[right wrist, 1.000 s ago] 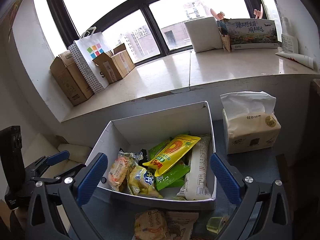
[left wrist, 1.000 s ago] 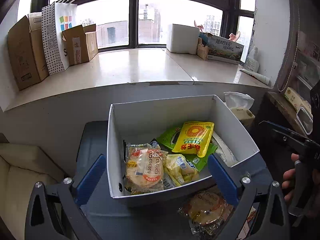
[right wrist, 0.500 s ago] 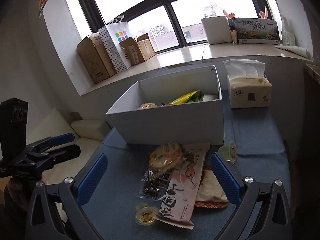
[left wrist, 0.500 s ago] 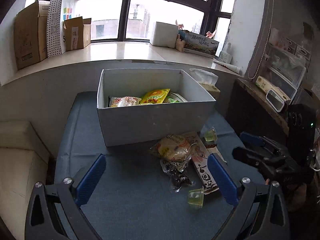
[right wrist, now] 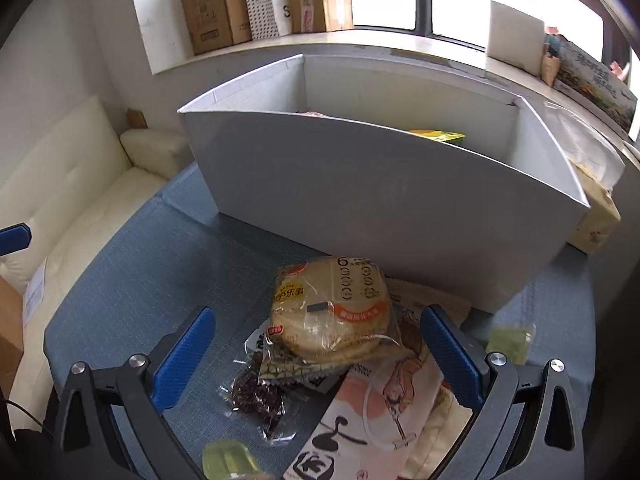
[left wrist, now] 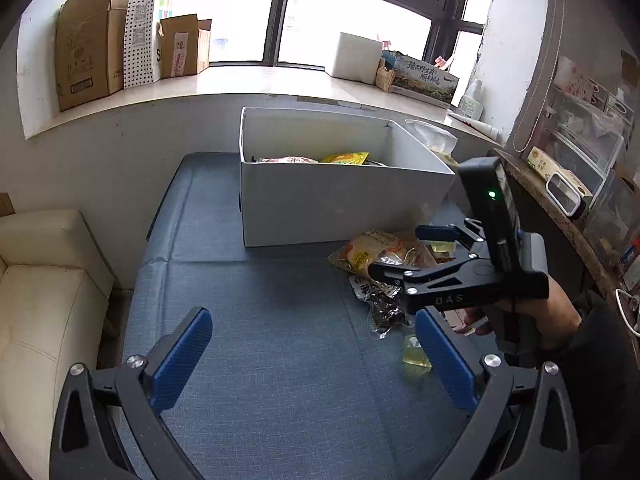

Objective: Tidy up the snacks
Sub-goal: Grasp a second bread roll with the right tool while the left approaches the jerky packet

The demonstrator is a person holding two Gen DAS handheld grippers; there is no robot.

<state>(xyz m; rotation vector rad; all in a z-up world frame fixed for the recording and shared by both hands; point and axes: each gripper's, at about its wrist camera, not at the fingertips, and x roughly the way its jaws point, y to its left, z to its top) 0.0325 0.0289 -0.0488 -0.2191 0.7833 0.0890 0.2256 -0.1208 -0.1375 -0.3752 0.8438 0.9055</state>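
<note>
**Right gripper drops onto the loose pile**

Since a moment ago, right gripper (right wrist: 316, 360) has closed in, spread wide, empty, straddling the rice-cracker pack (right wrist: 336, 312) lying on the blue surface (right wrist: 132, 276) just before the white box (right wrist: 380, 196). Left gripper (left wrist: 312, 356) hangs back, wide, empty. Pickup likely next.

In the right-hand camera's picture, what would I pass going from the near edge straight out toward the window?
Yellow jelly cup → dark dried-fruit packet → round cake packet → white box → windowsill → cardboard boxes.
</note>
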